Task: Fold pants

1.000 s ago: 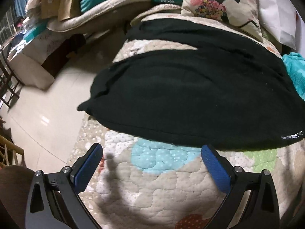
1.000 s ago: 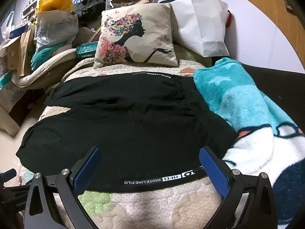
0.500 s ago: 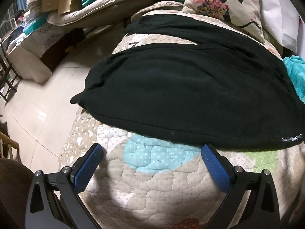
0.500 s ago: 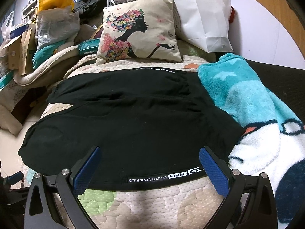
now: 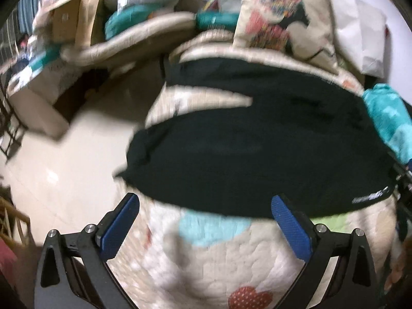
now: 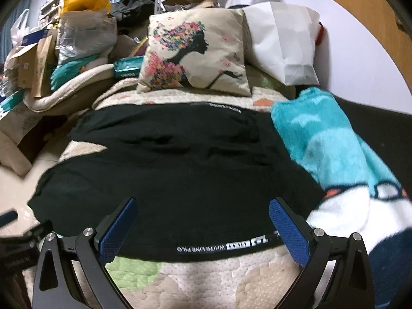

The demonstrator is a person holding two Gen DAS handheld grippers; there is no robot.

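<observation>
Black pants (image 5: 257,152) lie spread flat on a quilted bed cover (image 5: 211,257), two legs pointing left, the waist end to the right. In the right wrist view the pants (image 6: 180,180) show a white lettered stripe along the near edge. My left gripper (image 5: 204,221) is open and empty, hovering over the quilt just short of the near leg's edge. My right gripper (image 6: 202,228) is open and empty, above the near edge by the stripe. The left wrist view is motion-blurred.
A teal and white fleece blanket (image 6: 347,167) lies against the pants on the right. A printed cushion (image 6: 195,51) and a white bag (image 6: 283,43) stand behind. Boxes and bags (image 6: 51,51) pile up at the left. The floor (image 5: 64,167) drops off left of the bed.
My left gripper has pulled back and swung, so the pants look farther off and the view blurs. My right gripper has moved slightly closer over the lettered edge. Both stay open.
</observation>
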